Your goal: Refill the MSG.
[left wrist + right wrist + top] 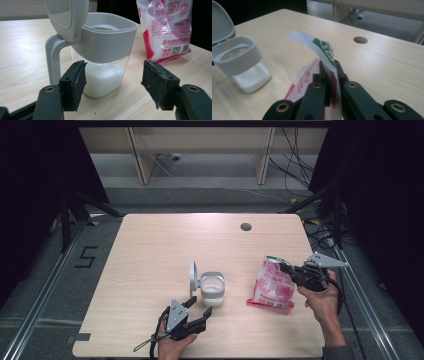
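Wooden table (150,250): one lidded container (212,289), one bag (272,285). Left gripper (199,310) jaws apart; right gripper (286,268) clamps bag.

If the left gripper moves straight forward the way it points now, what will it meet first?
Most likely the container with white grains: it stands directly ahead of the left gripper, between its open jaws. The red bag lies farther back and to the side.

Right gripper (329,75) jaws pinch bag (322,53) top; lidded container (242,65) left on table (382,67).
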Motion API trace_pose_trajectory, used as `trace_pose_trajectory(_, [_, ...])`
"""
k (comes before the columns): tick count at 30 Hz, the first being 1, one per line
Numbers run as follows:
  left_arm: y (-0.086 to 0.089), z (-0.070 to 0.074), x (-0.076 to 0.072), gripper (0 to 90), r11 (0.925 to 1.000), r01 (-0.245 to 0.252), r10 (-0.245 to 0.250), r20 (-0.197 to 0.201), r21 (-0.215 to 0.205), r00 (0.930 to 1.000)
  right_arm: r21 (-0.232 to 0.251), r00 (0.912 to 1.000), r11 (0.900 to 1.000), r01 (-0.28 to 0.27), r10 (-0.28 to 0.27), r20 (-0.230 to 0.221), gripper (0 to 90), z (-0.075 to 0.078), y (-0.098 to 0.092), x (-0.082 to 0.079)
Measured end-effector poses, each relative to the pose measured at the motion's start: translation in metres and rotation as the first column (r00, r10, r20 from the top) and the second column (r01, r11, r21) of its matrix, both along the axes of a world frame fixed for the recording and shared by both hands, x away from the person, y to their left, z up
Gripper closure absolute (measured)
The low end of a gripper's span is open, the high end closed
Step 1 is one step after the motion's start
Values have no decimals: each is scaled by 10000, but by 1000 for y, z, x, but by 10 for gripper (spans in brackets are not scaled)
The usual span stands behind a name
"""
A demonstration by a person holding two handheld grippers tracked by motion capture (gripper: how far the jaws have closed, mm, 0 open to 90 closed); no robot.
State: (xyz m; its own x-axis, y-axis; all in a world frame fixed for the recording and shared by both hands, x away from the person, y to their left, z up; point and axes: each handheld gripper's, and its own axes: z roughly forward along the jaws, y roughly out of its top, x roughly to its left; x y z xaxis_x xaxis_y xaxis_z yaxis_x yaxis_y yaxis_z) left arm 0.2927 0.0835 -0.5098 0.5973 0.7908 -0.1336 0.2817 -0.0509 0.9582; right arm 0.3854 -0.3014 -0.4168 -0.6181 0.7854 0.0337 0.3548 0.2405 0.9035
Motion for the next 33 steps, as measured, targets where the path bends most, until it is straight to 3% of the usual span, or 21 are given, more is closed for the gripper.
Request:
trace_pose_trajectory(6, [1,0,0,347,10000,-55,55,-43,10,10000,-8,9980,9993,383,-383,-495,900,-6,-2,1])
trace_pose_trajectory(8, [1,0,0,346,10000,-70,70,-73,12,9999,-267,9982,9989,390,-401,-438,900,-8,-4,3])
trace_pose_trajectory(11, [1,0,0,346,10000,-92,92,-89,26,9999,-207,9968,9986,496,-507,-618,900,-9,-4,2])
trace_pose_trajectory(14, [2,0,0,344,9999,-62,63,-93,136,9999,-21,9965,9984,561,-561,-626,900,-11,-4,3])
trace_pose_trajectory(17, [1,-1,1,343,10000,-41,41,-100,67,9999,-349,9980,9978,563,-573,-283,900,-12,-6,6])
trace_pose_trajectory(20, [2,-1,1,343,10000,-42,42,-82,78,10000,-360,9976,9976,594,-607,-336,900,-13,-5,6])
trace_pose_trajectory(22, [2,-1,1,342,9999,-81,82,-108,80,9999,-333,9941,9960,831,-852,-668,900,-13,-3,4])
trace_pose_trajectory(33, [3,-2,1,342,9999,-101,102,-123,76,9999,-604,9921,9913,1167,-1193,-401,900,-20,-1,11])
